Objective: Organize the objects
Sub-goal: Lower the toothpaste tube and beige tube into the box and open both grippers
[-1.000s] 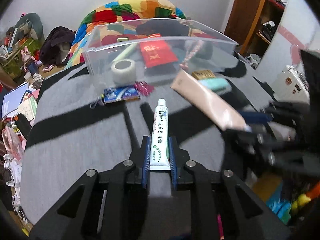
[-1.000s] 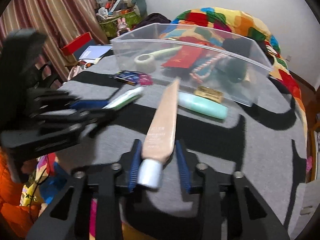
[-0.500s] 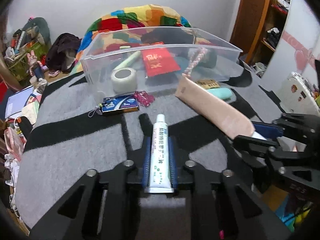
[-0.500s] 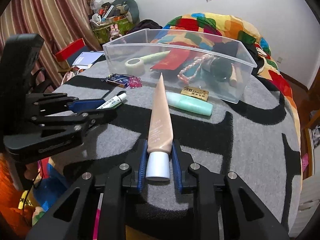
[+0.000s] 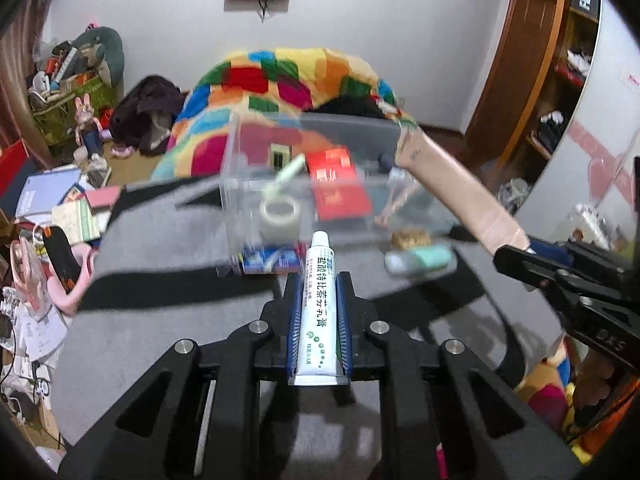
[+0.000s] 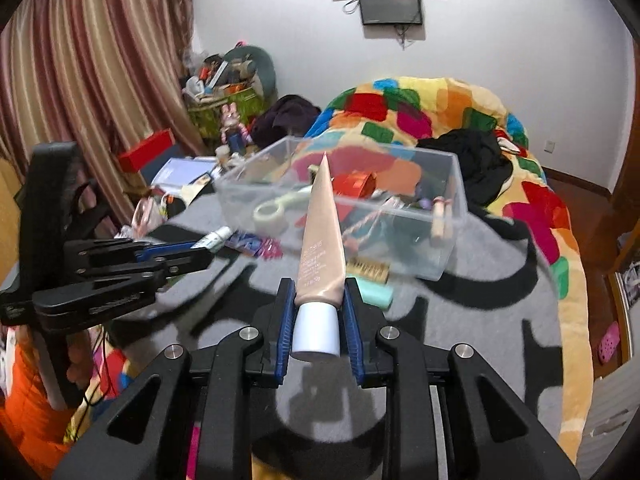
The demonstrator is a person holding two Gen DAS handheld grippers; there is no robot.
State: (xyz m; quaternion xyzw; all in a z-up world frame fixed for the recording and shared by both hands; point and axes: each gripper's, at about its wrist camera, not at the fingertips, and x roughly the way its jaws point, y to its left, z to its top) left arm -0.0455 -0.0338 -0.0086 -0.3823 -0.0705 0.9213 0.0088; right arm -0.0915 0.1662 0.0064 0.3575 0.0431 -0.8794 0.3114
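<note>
Clear bin [image 6: 448, 236] ahead (tape roll [image 5: 279, 220] inside); mint tube [image 5: 420, 260] lies before it

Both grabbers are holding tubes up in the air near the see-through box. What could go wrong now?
1. The right gripper pinches the long beige tube only at its cap end, so the far tip might sag or catch the clear box rim.
2. The left gripper holds the white tube close beside the other one; they could bump.
3. The box already holds a tape roll and a red packet, so a dropped tube may land crooked.
</note>
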